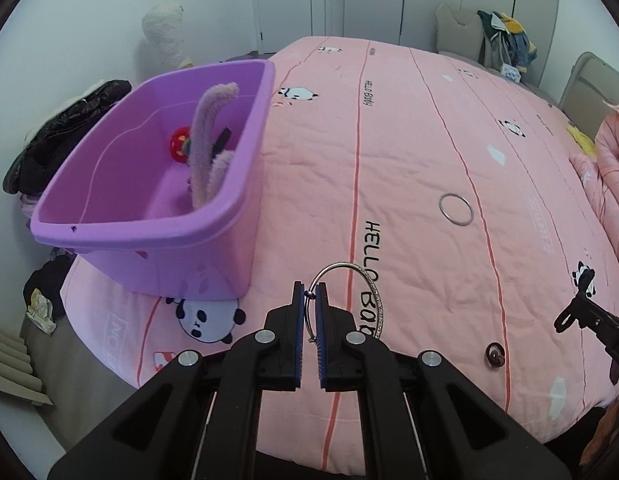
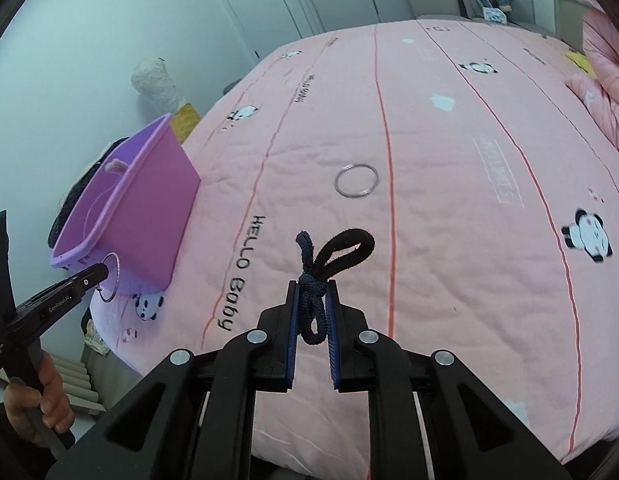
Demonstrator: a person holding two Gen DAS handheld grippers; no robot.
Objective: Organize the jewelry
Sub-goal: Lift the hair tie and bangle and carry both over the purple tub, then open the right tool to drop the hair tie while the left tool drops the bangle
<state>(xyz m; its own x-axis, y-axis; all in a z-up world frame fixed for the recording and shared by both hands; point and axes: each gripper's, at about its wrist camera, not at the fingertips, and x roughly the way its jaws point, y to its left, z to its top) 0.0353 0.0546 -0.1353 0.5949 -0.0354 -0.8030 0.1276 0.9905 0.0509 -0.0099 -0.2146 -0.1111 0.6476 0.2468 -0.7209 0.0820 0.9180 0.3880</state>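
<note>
Left wrist view: left gripper (image 1: 310, 289) clamping silver bangle (image 1: 361, 292), purple bin (image 1: 149, 216) at 10 o'clock; right gripper (image 2: 312, 286) pinching dark hair ties (image 2: 315, 280)

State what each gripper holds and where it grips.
Left gripper: thin silver metal bangle, pinched at its rim. Right gripper: dark fabric hair ties, clamped at their knotted middle.

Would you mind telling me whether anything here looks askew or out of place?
Yes: the purple bin sits tilted at the bed's corner, partly overhanging the edge. One silver bangle lies loose on the quilt.
</note>
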